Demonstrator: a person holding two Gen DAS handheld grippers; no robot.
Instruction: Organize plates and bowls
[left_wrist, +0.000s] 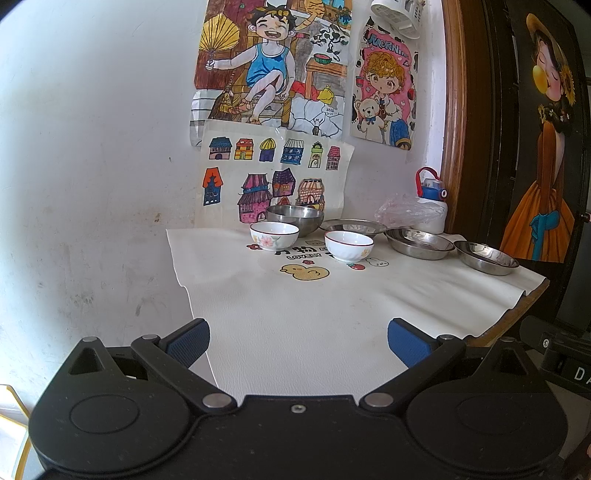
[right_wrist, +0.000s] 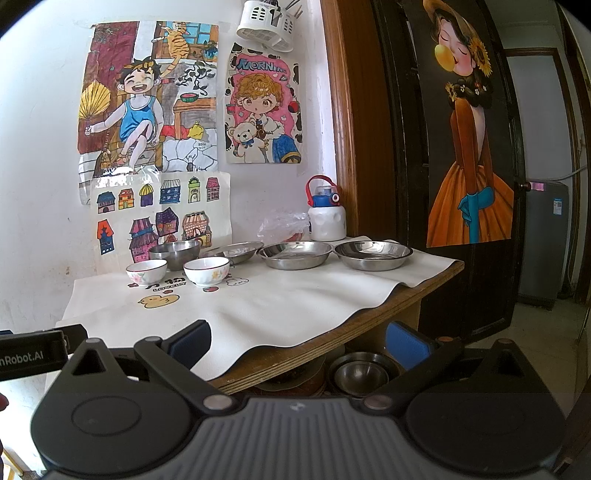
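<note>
Dishes wait at the table's back edge.
Two white floral bowls (left_wrist: 274, 235) (left_wrist: 348, 245), three shiny steel plates (right_wrist: 373, 254); both grippers (left_wrist: 298, 341) (right_wrist: 297, 341) gape empty.

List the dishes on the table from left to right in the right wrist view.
Left floral bowl → steel bowl → right floral bowl → back steel plate → middle steel plate → right steel plate.

The right gripper (right_wrist: 297, 341) hangs spread and empty at frame bottom. Mid-frame on the table (right_wrist: 332, 338), two china bowls (right_wrist: 207, 270) front a steel bowl (right_wrist: 175, 253) and apparently three steel plates (right_wrist: 295, 254).
</note>
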